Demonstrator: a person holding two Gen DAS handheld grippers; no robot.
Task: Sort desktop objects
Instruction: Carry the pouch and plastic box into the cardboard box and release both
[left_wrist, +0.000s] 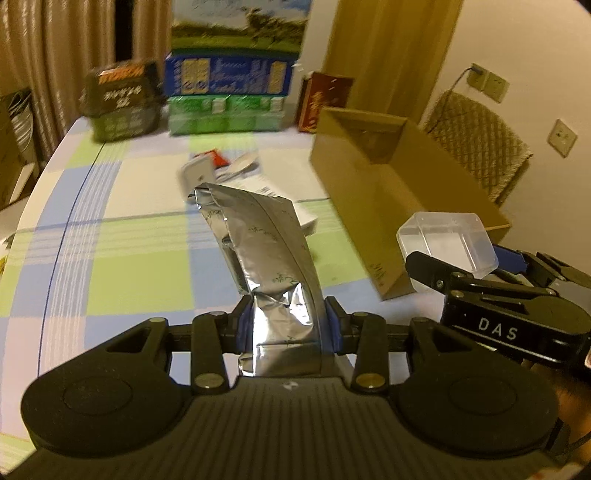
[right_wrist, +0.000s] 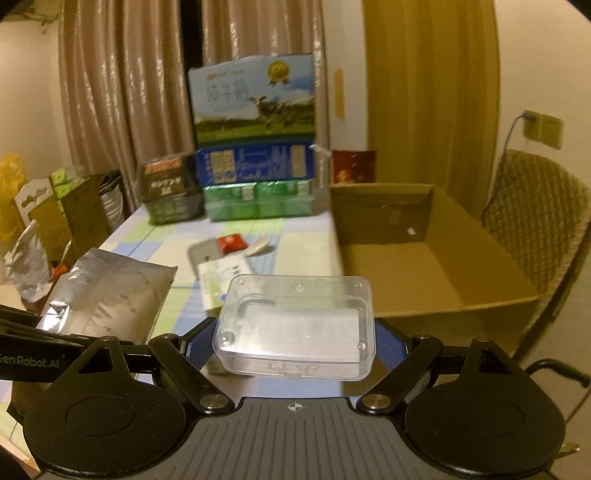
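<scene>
Foil pouch (left_wrist: 269, 258) sits pinched at its bottom end in the left gripper (left_wrist: 290, 326), held up over the tabletop (left_wrist: 140, 266). Right view: right gripper (right_wrist: 295, 341) has its jaws clamped on a clear plastic box (right_wrist: 295, 325), probably headed for the cardboard box (right_wrist: 424, 273) just ahead.

The foil pouch (left_wrist: 275, 273) clamped in my left gripper (left_wrist: 290, 325) hides part of the white items (left_wrist: 236, 173) lying on the desk (left_wrist: 110, 221) to the left of the cardboard box (left_wrist: 373, 206). Those items are blurred; I cannot identify them. Print on the stacked cartons (left_wrist: 229, 92) behind the cardboard box is illegible, and the top carton is cut off by the upper frame edge. In the right wrist view, the clear plastic case (right_wrist: 295, 328) in my right gripper (right_wrist: 295, 350) covers the desk edge below the cardboard box.
</scene>
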